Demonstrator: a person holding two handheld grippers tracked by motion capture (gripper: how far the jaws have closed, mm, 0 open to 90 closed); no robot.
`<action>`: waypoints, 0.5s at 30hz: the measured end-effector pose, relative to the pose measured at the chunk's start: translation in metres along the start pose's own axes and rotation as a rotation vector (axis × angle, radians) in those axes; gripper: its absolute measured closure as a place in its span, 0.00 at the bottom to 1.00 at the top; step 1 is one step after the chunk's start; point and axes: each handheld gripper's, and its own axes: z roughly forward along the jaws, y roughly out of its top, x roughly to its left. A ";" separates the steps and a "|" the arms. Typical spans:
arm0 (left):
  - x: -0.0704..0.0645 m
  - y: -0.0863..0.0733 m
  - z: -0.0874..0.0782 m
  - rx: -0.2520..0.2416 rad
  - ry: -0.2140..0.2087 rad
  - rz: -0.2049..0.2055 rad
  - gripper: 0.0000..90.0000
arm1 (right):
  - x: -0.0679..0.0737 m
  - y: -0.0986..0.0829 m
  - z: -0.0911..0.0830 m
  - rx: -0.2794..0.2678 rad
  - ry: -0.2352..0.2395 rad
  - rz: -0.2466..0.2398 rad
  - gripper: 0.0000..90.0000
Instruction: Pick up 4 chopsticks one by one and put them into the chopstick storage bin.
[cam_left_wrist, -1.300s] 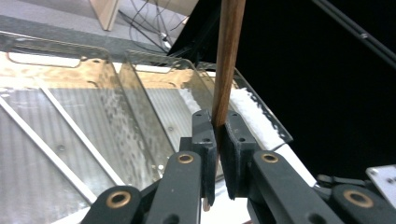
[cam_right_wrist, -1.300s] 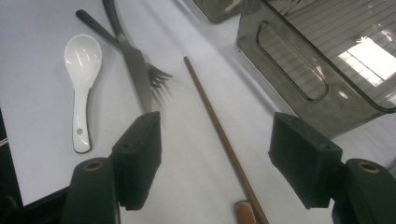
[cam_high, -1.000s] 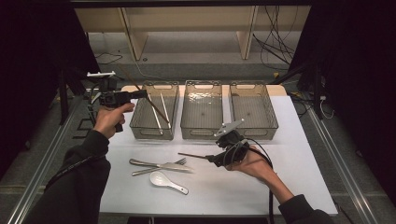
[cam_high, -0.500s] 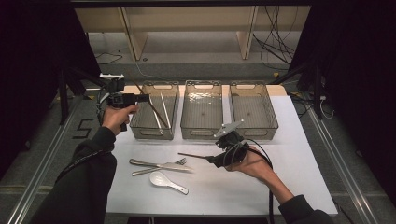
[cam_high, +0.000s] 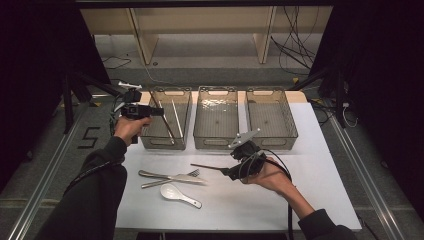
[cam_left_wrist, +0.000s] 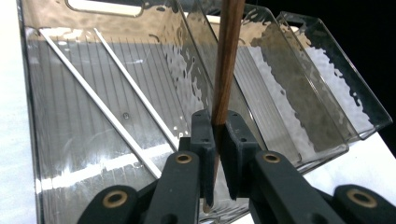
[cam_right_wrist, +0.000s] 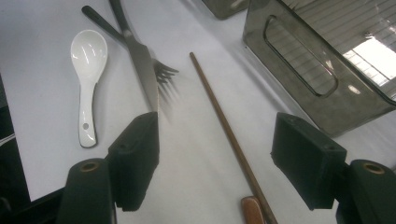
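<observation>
Left gripper (cam_high: 159, 112) raised over the leftmost bin (cam_high: 165, 141), jaws pinched hard on a brown wooden chopstick (cam_left_wrist: 225, 65); the stick hangs steeply toward the bin floor, which reads as a drop about to be made. Two pale chopsticks (cam_left_wrist: 100, 100) lie slanted in that bin, so it looks like the chopstick bin, long items kept together. Middle bin (cam_high: 216, 142) and right bin (cam_high: 271, 141) appear bare; the glare on their ribbed floors makes small contents hard to rule out. On the white table (cam_high: 325, 165), a knife (cam_high: 172, 177) crosses a fork (cam_high: 192, 173), with a white spoon (cam_high: 176, 193) just beside them, still unsorted by the look of it. Right gripper (cam_right_wrist: 215, 163) low over the table, jaws wide apart and holding nothing, straddling a second brown chopstick (cam_right_wrist: 219, 116) that lies flat near the middle bin, probably next for lifting. Its near end is cut off at the frame's bottom edge. The held stick's lower tip is hidden between the left jaws.
</observation>
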 end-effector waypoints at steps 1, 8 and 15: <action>0.000 0.000 0.001 0.005 0.000 0.001 0.92 | 0.000 0.000 0.000 0.001 0.001 0.001 0.36; 0.002 -0.002 0.009 0.031 0.026 0.010 0.92 | 0.000 0.000 0.001 0.001 0.001 -0.002 0.37; 0.003 -0.003 0.015 0.058 0.055 0.019 0.91 | 0.000 0.000 0.001 0.004 0.003 -0.004 0.36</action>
